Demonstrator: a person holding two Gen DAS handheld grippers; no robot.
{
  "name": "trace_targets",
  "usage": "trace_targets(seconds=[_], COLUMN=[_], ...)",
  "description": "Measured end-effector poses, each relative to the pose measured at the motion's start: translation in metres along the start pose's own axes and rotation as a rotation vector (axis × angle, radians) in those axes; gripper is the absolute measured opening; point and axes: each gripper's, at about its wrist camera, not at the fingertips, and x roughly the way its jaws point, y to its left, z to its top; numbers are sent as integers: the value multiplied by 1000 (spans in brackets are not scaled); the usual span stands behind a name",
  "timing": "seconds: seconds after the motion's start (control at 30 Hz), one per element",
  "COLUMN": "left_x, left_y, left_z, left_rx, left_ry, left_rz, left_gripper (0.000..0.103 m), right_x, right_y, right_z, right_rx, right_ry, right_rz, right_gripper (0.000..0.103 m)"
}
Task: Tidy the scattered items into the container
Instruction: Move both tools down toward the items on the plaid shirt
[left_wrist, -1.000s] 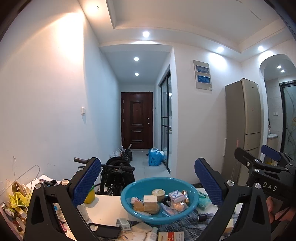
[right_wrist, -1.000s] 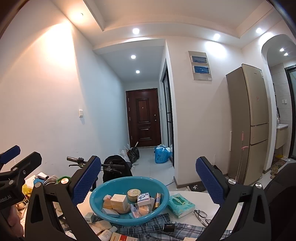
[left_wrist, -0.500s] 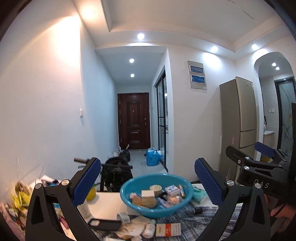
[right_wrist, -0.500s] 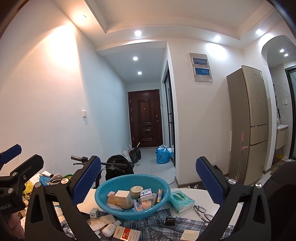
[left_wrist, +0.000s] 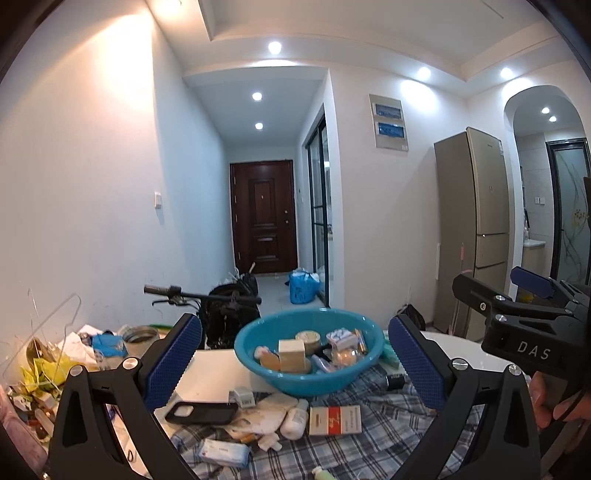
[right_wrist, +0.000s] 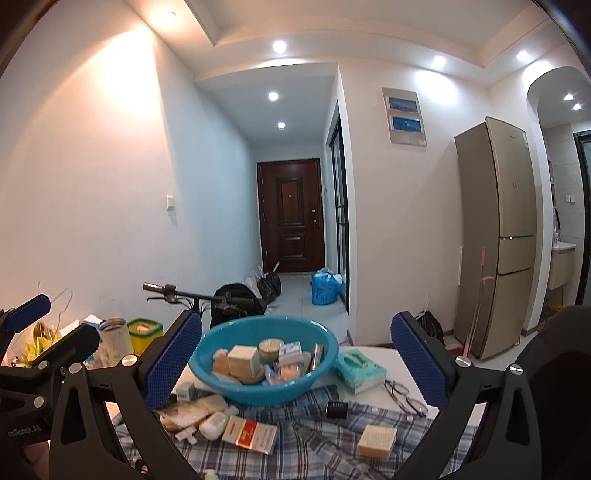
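The red-and-white carton (right_wrist: 250, 434) lies flat on the plaid cloth (right_wrist: 314, 443) at 6 o'clock of the teal basin (right_wrist: 221, 384), just beside a small white bottle (right_wrist: 213, 424). It looks light, stiff cardboard — best pinched across its short edges. Both the left tool (left_wrist: 295, 363) and the right tool (right_wrist: 295, 363) hang spread wide and empty above the surface (left_wrist: 218, 373), touching nothing.

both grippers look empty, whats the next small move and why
Probably lower the right gripper toward the red and white box on the plaid cloth just in front of the teal basin. Both it and the left gripper are open, holding nothing and above the table; that box lies loose, outside the basin, and its flat sides should suit the fingers.
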Motion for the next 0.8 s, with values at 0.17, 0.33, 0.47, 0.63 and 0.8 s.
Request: trace_targets(seconds=[0.17,0.33,0.47,0.63,0.8], left_x=[5,11,16,26,30], left_y=[3,4,5,9,17], left_z=[-21,-40,-56,-72,-87], left_rx=[-23,-27,-40,-49,-74], left_ry=[46,94,129,182,218], left_rz=[-4,-7,-6,14,31], left_gripper=[103,103,103,103,103], right_x=[2,3,6,14,20], right_y=[-6,-8,-11,-16,-15], right_z=[-17,-36,-51,-67,-81], right_rx=[12,0,-1,37,26], right_ry=[41,91,137,195,243], right_rz=[-9,-18,-22,-24,-35], right_gripper=[102,102,102,102,102])
